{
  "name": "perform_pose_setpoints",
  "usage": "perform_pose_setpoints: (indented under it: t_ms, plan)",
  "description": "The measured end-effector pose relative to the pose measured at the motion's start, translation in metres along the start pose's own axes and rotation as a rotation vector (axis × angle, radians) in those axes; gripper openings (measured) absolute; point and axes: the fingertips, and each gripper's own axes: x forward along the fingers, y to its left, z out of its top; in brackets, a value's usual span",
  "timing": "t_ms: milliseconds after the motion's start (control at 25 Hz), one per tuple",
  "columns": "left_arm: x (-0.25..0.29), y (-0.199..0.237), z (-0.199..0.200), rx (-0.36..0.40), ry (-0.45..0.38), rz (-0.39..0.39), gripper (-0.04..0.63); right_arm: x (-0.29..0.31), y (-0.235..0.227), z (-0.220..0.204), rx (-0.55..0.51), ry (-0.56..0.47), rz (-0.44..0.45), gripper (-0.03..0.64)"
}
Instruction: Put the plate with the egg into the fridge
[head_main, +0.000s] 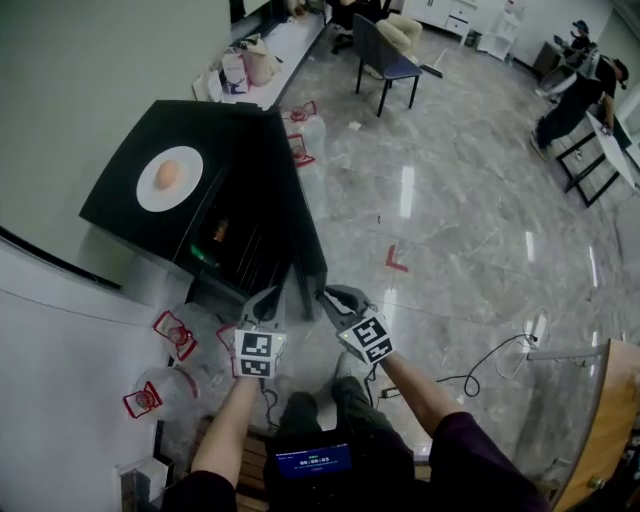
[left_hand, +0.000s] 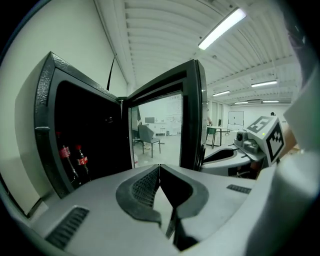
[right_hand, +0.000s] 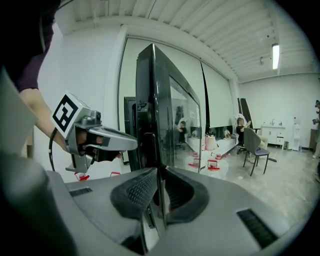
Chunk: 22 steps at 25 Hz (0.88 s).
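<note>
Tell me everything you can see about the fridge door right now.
The fridge door is a tall glass panel in a black frame, glossy, mirroring the room. It stands upright, swung wide open from the small black fridge. The right gripper has its jaws closed on the door's free edge, holding it.

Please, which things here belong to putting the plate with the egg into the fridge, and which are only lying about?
For the job: plate, egg on it, fridge, its open door, right tool clamped on the door edge, left tool shut and empty.

Lying about: clear jugs, chair, floor cable, bottles inside the fridge.
</note>
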Motion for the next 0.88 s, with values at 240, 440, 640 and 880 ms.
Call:
perform_pose_setpoints:
  t_ms: [240,440,640,880]
  plan:
    - [0.039,-0.039,0.012,0.034,-0.003,-0.053,0.011,-0.036,-0.069,-0.007,-0.009,0.014,0.045,0.051]
    - [0.068,-0.073,0.032,0.077,-0.015,-0.089,0.011,-0.068,-0.130,-0.008,-0.084,0.019,-0.107,0.049]
    - [0.066,-0.095,0.079,0.251,-0.069,-0.115,0.009,-0.114,-0.130,0.018,-0.313,-0.058,-0.172,0.051]
    - [0.015,-0.058,0.158,0.533,-0.086,-0.063,0.009,-0.100,-0.071,0.097,-0.701,-0.165,-0.054,0.049]
